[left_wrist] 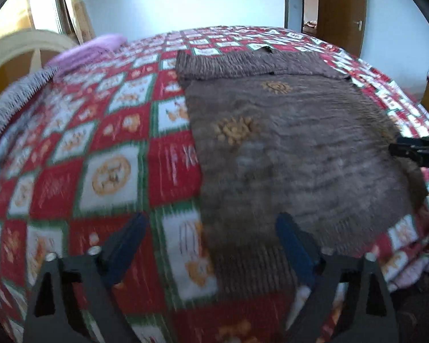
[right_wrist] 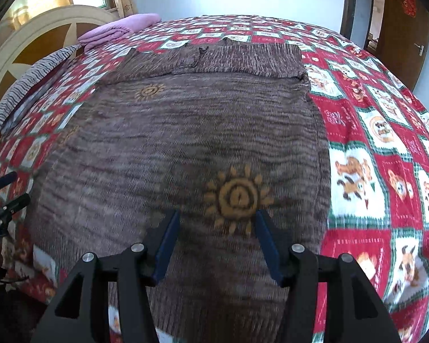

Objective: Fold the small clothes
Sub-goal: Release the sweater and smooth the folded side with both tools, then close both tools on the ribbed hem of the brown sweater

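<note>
A brown knit sweater (left_wrist: 294, 143) with orange sun motifs lies flat on the checked red, white and green bedspread (left_wrist: 105, 148), its sleeves folded across the far end. My left gripper (left_wrist: 211, 220) is open, hovering over the sweater's near left corner by the ribbed hem, with nothing between its blue fingers (left_wrist: 128, 237). In the right wrist view the sweater (right_wrist: 171, 143) fills the middle. My right gripper (right_wrist: 217, 214) stands open just above it, beside a sun motif (right_wrist: 237, 197), gripping nothing. Each gripper shows at the edge of the other's view.
A folded purple blanket (right_wrist: 120, 27) and a grey striped cushion (right_wrist: 34, 77) lie at the far left by the curved headboard (right_wrist: 43, 28). A brown door (left_wrist: 343, 8) stands at the back right. The bed's near edge drops off below the sweater's hem.
</note>
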### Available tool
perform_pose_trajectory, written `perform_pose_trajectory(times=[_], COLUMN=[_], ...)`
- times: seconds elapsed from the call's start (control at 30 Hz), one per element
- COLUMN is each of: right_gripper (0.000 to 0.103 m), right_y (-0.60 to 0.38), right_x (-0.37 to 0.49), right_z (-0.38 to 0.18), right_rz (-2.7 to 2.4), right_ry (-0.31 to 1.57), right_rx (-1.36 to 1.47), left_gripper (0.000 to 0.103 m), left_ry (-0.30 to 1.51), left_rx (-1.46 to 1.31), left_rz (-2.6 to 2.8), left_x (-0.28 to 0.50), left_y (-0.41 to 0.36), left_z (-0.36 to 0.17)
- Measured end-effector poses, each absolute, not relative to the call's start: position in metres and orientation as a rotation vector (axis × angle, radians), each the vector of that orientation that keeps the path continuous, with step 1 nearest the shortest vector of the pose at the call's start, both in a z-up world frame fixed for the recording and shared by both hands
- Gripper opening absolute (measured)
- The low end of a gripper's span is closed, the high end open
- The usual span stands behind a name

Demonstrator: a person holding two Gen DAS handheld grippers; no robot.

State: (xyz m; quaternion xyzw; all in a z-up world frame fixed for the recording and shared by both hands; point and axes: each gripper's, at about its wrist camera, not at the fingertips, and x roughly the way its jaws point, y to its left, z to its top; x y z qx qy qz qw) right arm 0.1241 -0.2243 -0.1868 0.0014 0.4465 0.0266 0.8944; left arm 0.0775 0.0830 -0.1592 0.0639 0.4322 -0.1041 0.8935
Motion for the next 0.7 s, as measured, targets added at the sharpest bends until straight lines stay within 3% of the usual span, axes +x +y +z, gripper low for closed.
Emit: perform_pose_trajectory(times=[0.13,0.27,0.43,0.5,0.57,0.63,0.7], right_gripper=[0.056,0.056,0.057,0.056,0.057,0.056,0.057], right_y=[-0.223,-0.225,-0.23,-0.232,-0.235,-0.24,-0.246], right_x=[0.11,0.101,0.097,0.095,0.092,0.085,0.077], right_z=[-0.189,-0.194,-0.194,-0.193,-0.191,-0.187,-0.182], right_rz=[0.054,0.053,0.047,0.045,0.041,0.028,0.015], right_ry=[0.92,0.921,0.912,0.909,0.904,0.896,0.889], right_rx=[-0.01,0.006,0.026,0.031,0.039,0.048,0.055], left_gripper=[0.079,0.054,0.052,0.047,0.025,0.01,0.01], left_ry=[0.939,0.988,1.001,1.0,0.985,0.987,0.973], left_rx=[0.044,-0.024,0.006,0.01,0.03,0.017,0.024], left_rz=[-0.245,-0.299,-0.303,-0.29,-0.28,-0.308,-0.308], left_x=[0.069,0.065,0.061,0.058,0.056,0.055,0.053], left_y=[0.093,0.09,0.076,0.075,0.074,0.075,0.076], left_z=[-0.165,-0.172,-0.181,-0.183,-0.183,-0.181,-0.177])
